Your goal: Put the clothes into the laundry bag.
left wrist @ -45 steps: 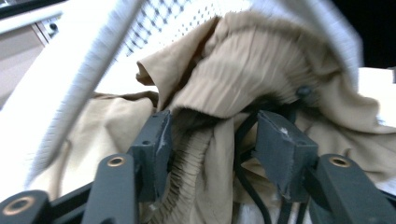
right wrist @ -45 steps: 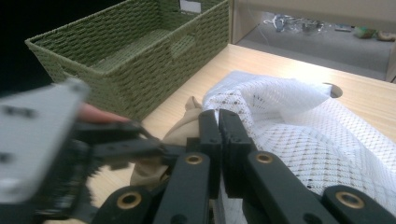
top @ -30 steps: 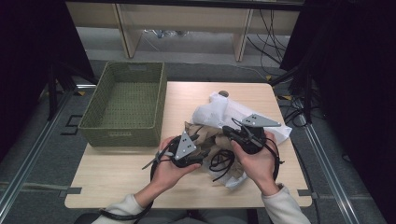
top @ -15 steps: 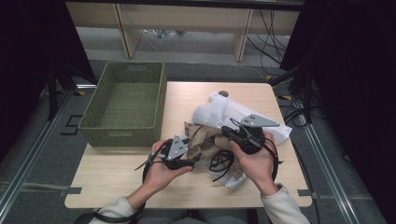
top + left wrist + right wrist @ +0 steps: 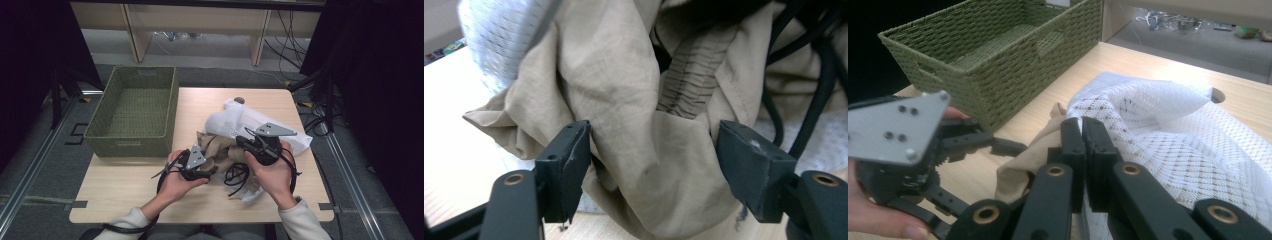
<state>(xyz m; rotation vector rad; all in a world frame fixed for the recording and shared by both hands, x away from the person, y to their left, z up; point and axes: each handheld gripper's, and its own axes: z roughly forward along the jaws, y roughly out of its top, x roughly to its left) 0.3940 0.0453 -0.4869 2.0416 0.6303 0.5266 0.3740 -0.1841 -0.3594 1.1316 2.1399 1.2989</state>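
Left gripper: the left gripper (image 5: 212, 171) sits low and left of centre in the high view, held in the person's left hand (image 5: 175, 182). In the left gripper view its jaws stand wide, having just been opening, with a bulge of the beige garment (image 5: 634, 125) between them. The left pad brushes a fold; the right pad stands just clear of the cloth, so nothing is clamped.

Right gripper: the right gripper (image 5: 240, 141) lies right of centre in the high view, in the right hand (image 5: 274, 172), with its grey plate on top. In the right gripper view its jaws are pressed together at lower centre. Whether a thin edge of the white mesh bag (image 5: 1168, 135) is caught between them cannot be told.

Cloth pile: the beige garment (image 5: 220, 147) lies crumpled at the middle of the wooden table (image 5: 125, 200), between the two grippers. The white mesh bag (image 5: 240, 120) lies over and behind it, toward the upper right of the tabletop.

Cables: black cables (image 5: 235, 175) loop over the cloth at lower centre of the high view.

Basket: a green woven basket (image 5: 132, 145) stands at upper left of the table, near the pile but apart from it. In the right gripper view the basket (image 5: 998, 60) takes the upper left.
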